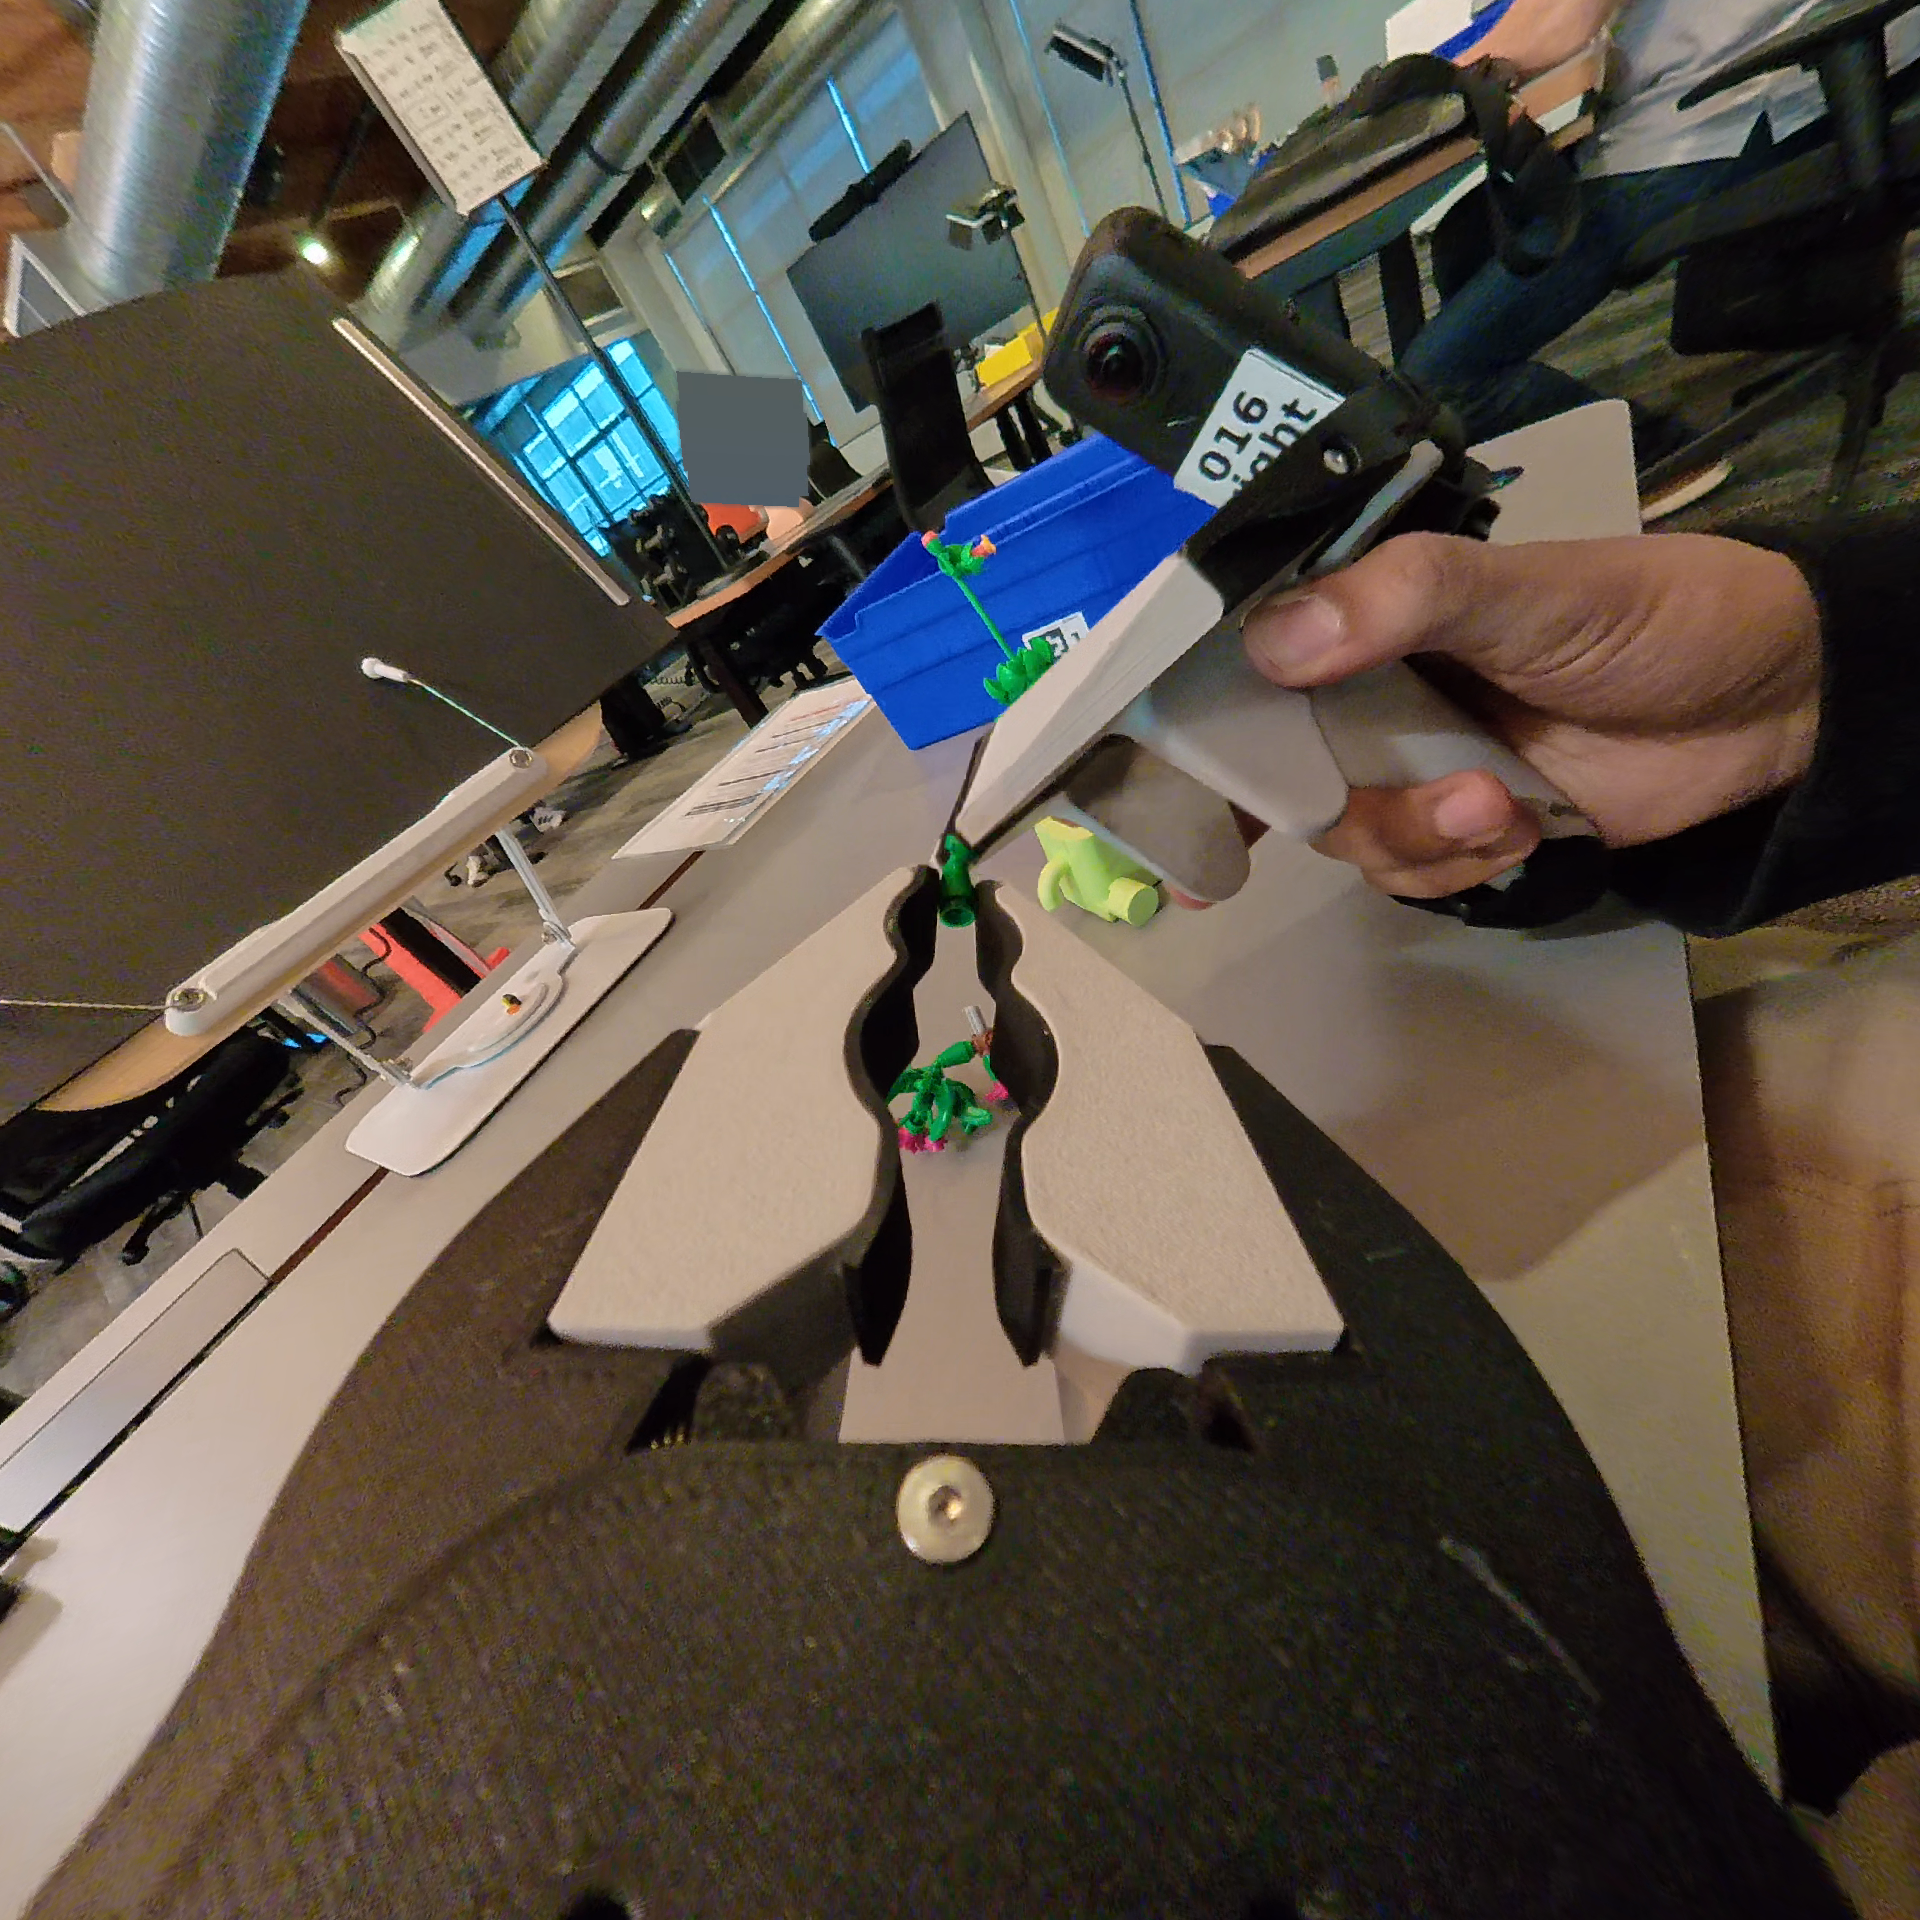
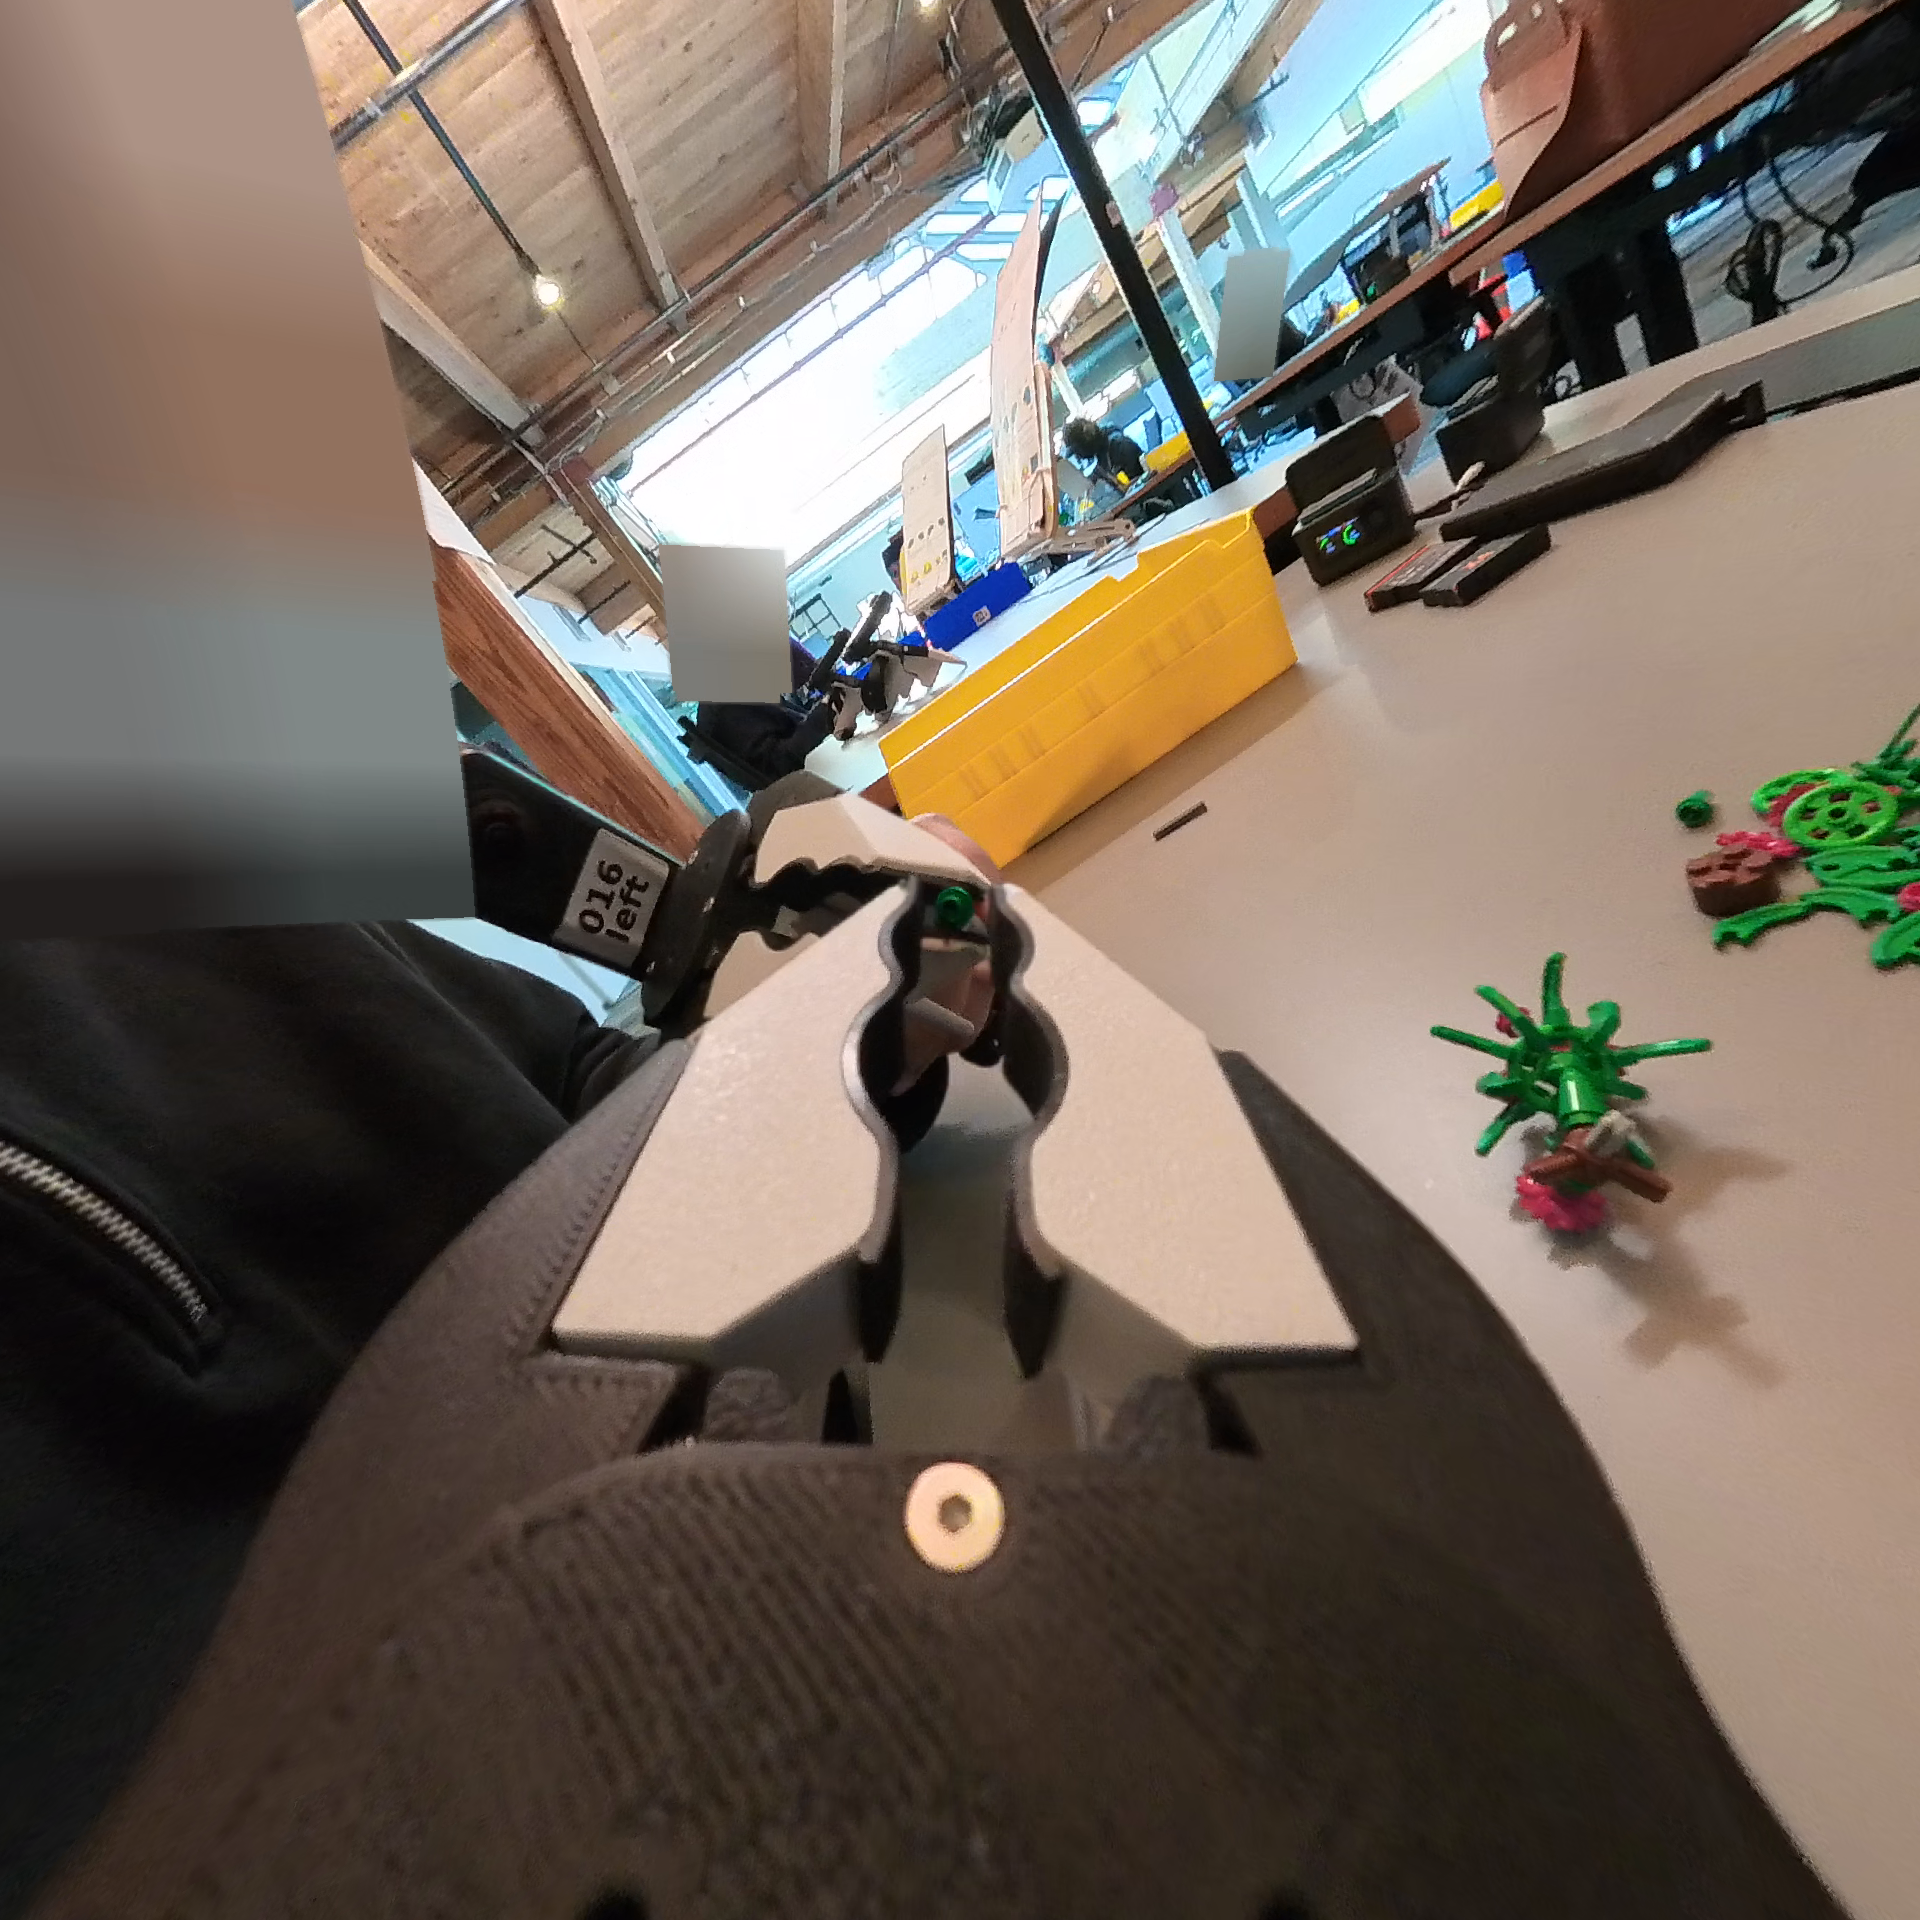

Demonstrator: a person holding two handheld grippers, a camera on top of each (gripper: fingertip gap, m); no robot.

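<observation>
left tool point(image 1: 956, 894) & right tool point(image 2: 951, 909) meet tip to tip above the grey desk point(image 1: 1403, 1039), both pinching the same small green stem piece point(image 1: 956, 883), each tool's fingers closed on it. a hand point(image 1: 1558, 707) holds the right tool's handle. on the desk below lies a green sprig w/ pink buds point(image 1: 940, 1107). lime-green part point(image 1: 1101, 883) and blue bin point(image 1: 1018, 603) sit behind. in right wrist view: yellow bin point(image 2: 1091, 686), loose green plant pieces point(image 2: 1829, 862) well apart.

An open-plan workshop or lab. Bare silver ventilation ducts point(image 1: 156, 135) run under a timber-plank ceiling point(image 2: 644, 156). Long grey worktables point(image 2: 1455, 831) carry yellow plastic bins point(image 2: 1091, 686).
</observation>
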